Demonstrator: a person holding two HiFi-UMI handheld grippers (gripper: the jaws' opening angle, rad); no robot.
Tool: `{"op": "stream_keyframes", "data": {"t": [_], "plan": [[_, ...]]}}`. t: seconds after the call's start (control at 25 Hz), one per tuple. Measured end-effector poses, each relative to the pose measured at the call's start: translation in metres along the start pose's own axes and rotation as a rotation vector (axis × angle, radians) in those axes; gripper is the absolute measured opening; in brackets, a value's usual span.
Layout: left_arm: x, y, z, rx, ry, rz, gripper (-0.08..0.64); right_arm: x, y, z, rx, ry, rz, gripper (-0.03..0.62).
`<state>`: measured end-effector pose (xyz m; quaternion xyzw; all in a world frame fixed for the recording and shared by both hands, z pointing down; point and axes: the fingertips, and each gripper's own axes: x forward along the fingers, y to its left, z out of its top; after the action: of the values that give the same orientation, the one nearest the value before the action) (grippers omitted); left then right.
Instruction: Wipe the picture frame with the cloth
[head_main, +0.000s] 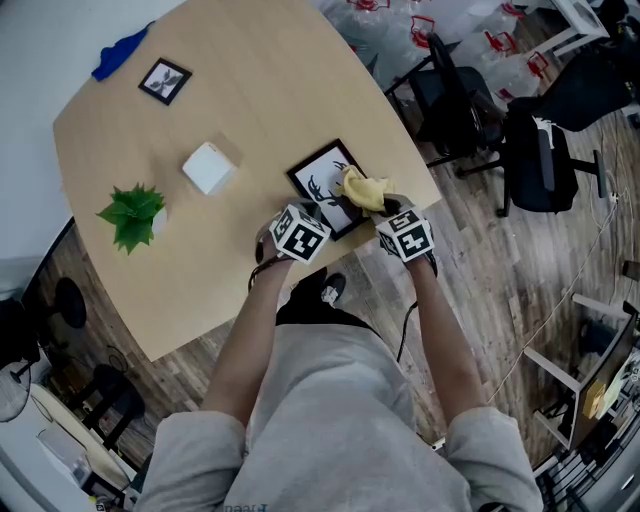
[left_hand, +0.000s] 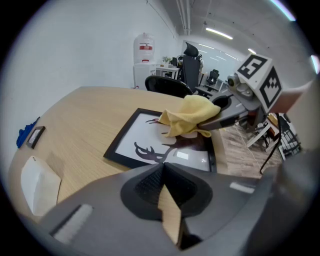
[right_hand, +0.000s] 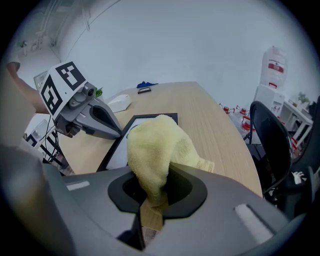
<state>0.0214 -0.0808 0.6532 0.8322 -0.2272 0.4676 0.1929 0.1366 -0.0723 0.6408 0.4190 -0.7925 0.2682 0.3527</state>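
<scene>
I am holding the right gripper (right_hand: 151, 192) clamped on the cloth (right_hand: 152, 145), a yellow terry cloth whose looped pile is bunching up out of the jaws in a soft lump. The lump is sitting over the frame (left_hand: 147, 140) at its right end; I cannot tell whether it is pressing on the glass. The frame is lying flat near the table (head_main: 250, 80) edge closest to me. It is a thin black rectangle around a white sheet with a black antlered-deer silhouette, and the glossy glass is catching a reflection.

I am keeping the left gripper (left_hand: 162, 170) with its ribbed dark pads together and nothing between them, just beside the frame's near edge. Each gripper is carrying a cube with black-and-white square markers, patterns with no letters.

The table is pale wood-grain laminate with rounded corners. Farther out on it are a white box (head_main: 208, 167), a spiky green plant (head_main: 133, 213), a small frame (head_main: 165, 80) and a blue rag (head_main: 120, 52) at the far edge. Off the table, a water jug (right_hand: 274, 65) is showing a red label too small to read, and black office chairs (head_main: 455, 95) are standing on plank flooring.
</scene>
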Motion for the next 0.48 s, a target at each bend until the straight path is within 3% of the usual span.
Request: {"op": "stream_keyframes", "data": {"t": [0.48], "plan": [[0.0006, 0.0005, 0.0, -0.005, -0.004, -0.009, 0.052, -0.0098, 0.0013, -0.0059, 0.0, 0.005, -0.006, 0.049]]}}
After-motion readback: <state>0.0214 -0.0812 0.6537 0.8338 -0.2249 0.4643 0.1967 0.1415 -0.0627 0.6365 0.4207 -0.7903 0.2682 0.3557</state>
